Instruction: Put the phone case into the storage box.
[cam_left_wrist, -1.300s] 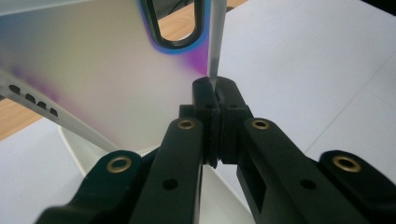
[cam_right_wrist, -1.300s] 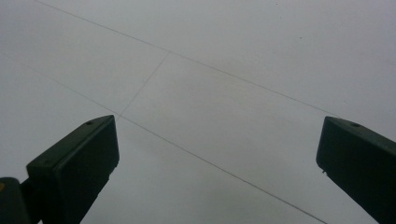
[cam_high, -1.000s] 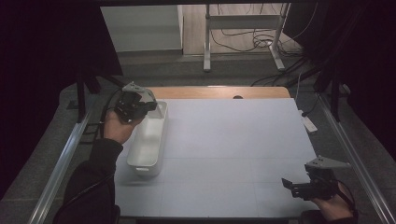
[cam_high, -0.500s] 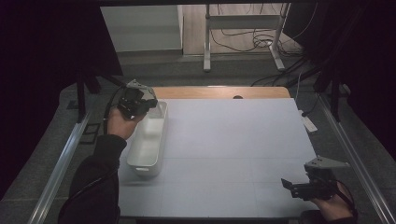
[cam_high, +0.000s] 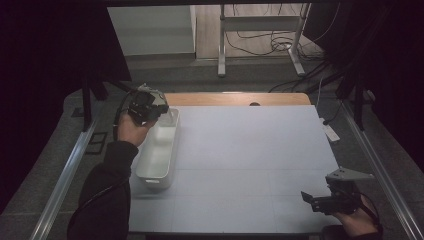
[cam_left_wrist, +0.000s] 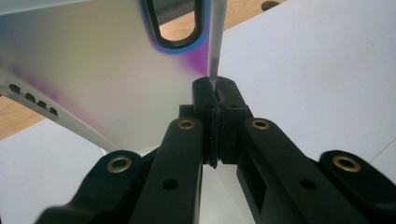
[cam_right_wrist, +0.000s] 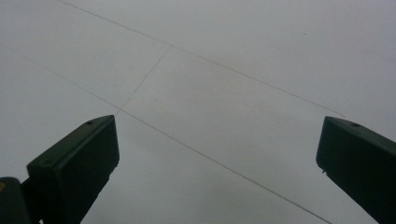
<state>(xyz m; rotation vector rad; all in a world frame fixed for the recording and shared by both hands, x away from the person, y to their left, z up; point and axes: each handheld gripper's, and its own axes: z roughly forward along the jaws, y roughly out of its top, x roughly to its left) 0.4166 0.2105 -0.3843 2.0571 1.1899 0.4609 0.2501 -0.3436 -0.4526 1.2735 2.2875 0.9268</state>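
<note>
Since a second ago, the left gripper (cam_high: 150, 104) has shifted slightly toward the table's far edge, above the far end of the white tray (cam_high: 156, 165); the right gripper has kept its place.

On the left of the high view, a hand in a dark sleeve holds the left gripper near the far left corner of the white table (cam_high: 250, 160). In the left gripper view, its black jaws are clenched on the thin edge of a translucent sheet (cam_left_wrist: 107, 79) with an oval handle hole near its top; the sheet stands upright, rising from the fingertips (cam_left_wrist: 205, 93). Below it lies the long white tray, along the table's left side.

At the near right corner, the right gripper (cam_high: 320, 201) hovers low above bare table, its jaws released and spread wide with nothing between them.
</note>
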